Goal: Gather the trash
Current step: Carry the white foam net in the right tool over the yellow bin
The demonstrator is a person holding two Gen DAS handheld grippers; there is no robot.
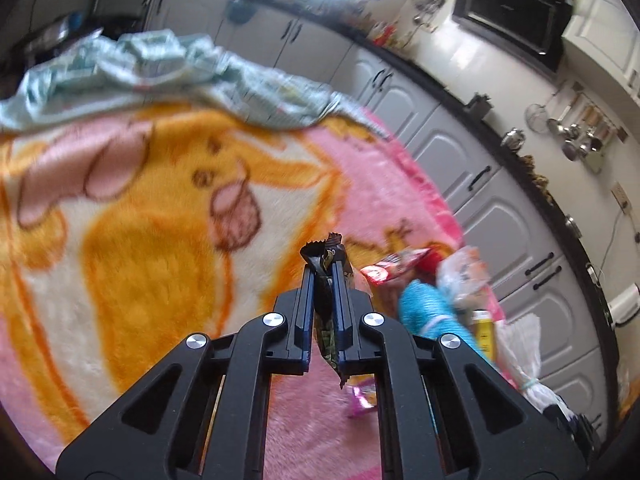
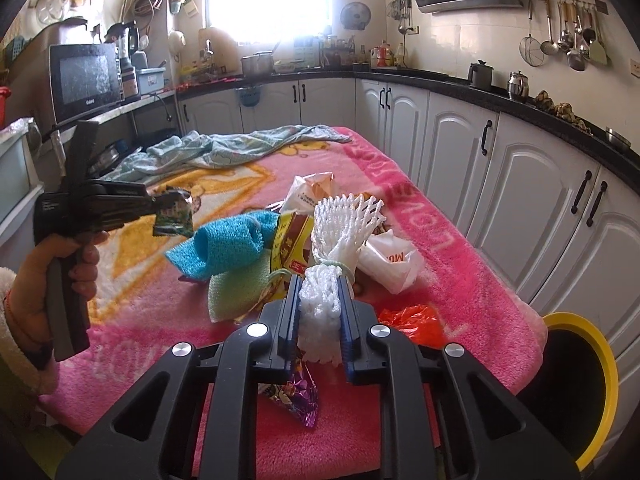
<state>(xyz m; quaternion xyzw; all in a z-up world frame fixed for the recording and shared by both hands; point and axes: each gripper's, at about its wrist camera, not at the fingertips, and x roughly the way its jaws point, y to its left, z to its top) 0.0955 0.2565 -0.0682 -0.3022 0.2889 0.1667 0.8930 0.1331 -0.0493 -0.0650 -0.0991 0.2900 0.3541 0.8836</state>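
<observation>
Dark crinkled foil snack wrapper (image 1: pixel 329 280): pinched between the pressed-together jaws of the left gripper (image 1: pixel 325 270), raised above the pink plush blanket (image 1: pixel 328 184) with its orange cartoon print.

White foam fruit net (image 2: pixel 324 300), tied with a green band: clamped in the right gripper (image 2: pixel 319 284), its flared end resting on the trash pile.

Pile, centre of blanket: blue mesh cloth (image 2: pixel 224 248), yellow-red packet (image 2: pixel 290 248), white plastic bags (image 2: pixel 394 264), orange-red bag (image 2: pixel 408 318), purple wrapper (image 2: pixel 296 398) nearest.

Yellow-rimmed black bin (image 2: pixel 576 396): near right, beside the blanket edge.

Pale blue cloth (image 2: pixel 224 148): crumpled at the far end, possibly a towel.
</observation>
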